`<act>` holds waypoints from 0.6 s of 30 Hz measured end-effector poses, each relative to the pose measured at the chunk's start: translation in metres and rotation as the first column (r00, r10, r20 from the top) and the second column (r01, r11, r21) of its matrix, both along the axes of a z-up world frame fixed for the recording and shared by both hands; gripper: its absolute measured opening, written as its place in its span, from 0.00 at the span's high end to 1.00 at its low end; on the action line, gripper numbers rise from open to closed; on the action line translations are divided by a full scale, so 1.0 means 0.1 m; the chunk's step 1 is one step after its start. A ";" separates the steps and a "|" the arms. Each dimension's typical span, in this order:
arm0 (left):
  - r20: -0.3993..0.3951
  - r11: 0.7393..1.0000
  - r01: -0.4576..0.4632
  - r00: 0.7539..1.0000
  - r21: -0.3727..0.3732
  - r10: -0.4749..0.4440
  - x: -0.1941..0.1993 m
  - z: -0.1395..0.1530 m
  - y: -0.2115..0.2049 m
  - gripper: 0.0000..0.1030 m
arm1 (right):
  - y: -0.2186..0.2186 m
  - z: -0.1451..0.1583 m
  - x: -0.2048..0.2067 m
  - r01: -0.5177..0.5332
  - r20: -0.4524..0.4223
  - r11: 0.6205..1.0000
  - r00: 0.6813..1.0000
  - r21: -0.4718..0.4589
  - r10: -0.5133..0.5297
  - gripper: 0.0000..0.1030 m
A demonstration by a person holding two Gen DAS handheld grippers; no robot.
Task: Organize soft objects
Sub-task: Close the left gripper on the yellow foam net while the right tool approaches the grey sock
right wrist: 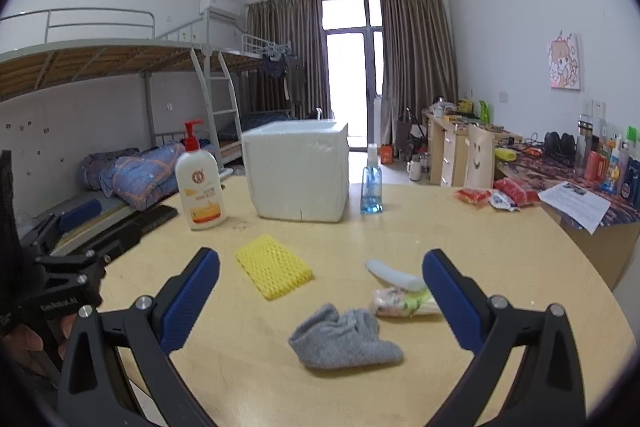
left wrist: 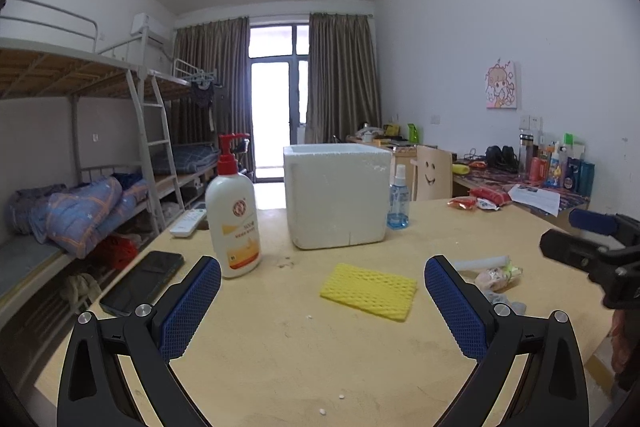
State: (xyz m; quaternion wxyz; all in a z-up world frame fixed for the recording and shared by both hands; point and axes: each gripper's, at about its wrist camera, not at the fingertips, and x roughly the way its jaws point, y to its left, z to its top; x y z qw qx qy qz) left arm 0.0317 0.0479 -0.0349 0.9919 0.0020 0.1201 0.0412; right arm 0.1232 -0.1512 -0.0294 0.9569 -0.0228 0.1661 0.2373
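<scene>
Dormitory surroundings frame both views: metal bunk beds (left wrist: 80, 75) along the left wall, brown curtains (right wrist: 416, 67) beside a bright balcony door at the far end, and a cluttered desk (right wrist: 560, 163) on the right. Nearer is a round, pale wood counter (right wrist: 460, 227) carrying a white foam box (right wrist: 298, 171) at its far middle, a white lotion pump bottle (right wrist: 199, 183) to the box's left and a small blue spray bottle (right wrist: 371, 183) to its right. On the near half lies a flat yellow foam net sleeve (right wrist: 273, 271), its long axis running from far left to near right in the right wrist view. A crumpled grey sock (right wrist: 344, 341) lies nearest, its long axis roughly left to right and its narrower end pointing right. Just right of the sock rests a small pink and green packet (right wrist: 402, 303), and beyond it a white foam tube (right wrist: 394, 275) slanting from far left to near right. The right tool (right wrist: 320, 301) is spread wide and empty, raised over the counter, with the sock below and between its blue pads (right wrist: 192, 295). The left tool (left wrist: 322, 307) is likewise spread wide and holds nothing, the yellow sleeve (left wrist: 368, 291) just beyond the gap between its pads.
</scene>
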 end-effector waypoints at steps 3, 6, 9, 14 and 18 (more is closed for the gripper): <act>-0.004 1.000 0.013 1.000 -0.009 -0.013 0.00 -0.03 -0.03 0.01 | -0.02 -0.04 0.02 0.014 -0.017 1.000 1.000 -0.009 -0.014 0.00; -0.013 1.000 0.023 1.000 -0.002 -0.023 0.03 -0.07 -0.07 0.01 | -0.07 -0.08 0.06 0.023 -0.033 1.000 0.999 -0.011 -0.023 0.00; -0.045 0.999 0.038 0.998 -0.009 -0.038 0.10 -0.11 -0.09 0.01 | -0.11 -0.12 0.08 0.039 -0.048 0.999 0.998 -0.019 -0.040 0.00; -0.077 0.998 0.062 0.995 -0.012 -0.063 0.20 -0.16 -0.14 0.01 | -0.16 -0.20 0.14 0.050 -0.079 0.999 0.996 -0.023 -0.051 0.00; -0.122 0.996 0.083 0.989 -0.015 -0.084 0.32 -0.20 -0.18 0.01 | -0.17 -0.29 0.19 0.038 -0.112 0.998 0.993 -0.040 -0.042 0.00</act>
